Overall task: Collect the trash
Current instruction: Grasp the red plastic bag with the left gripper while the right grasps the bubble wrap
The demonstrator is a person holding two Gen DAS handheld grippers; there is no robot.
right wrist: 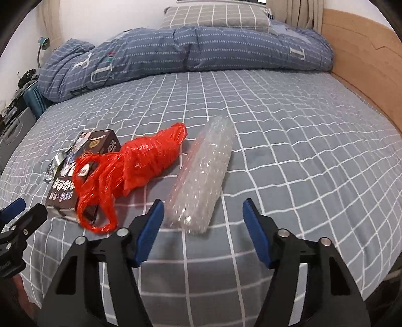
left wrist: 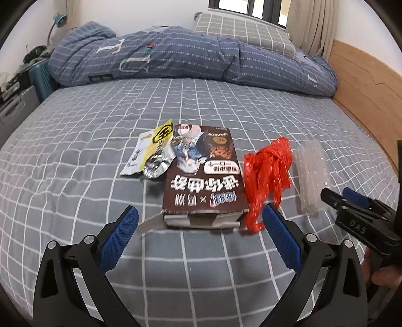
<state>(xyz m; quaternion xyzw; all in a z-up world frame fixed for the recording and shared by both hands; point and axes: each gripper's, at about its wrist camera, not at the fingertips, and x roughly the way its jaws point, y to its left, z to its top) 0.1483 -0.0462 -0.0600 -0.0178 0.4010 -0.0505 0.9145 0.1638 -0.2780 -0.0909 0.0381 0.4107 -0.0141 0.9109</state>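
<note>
Blue-padded fingers of the left gripper stand wide apart, holding nothing, just short of the near end of the box. That dark brown box lies flat on the bed, its open end flaps toward the gripper. A red bag lies crumpled against the box's right side, one loop trailing beside the right finger. Left of the box, touching its far corner, sits a yellow-and-white wrapper with crumpled foil.

On the other side, the right gripper is also spread open and empty, its fingers flanking the near end of a clear bubble-wrap roll without touching it. The roll lies just right of the red bag. A folded quilt and a pillow fill the bed's far edge.
</note>
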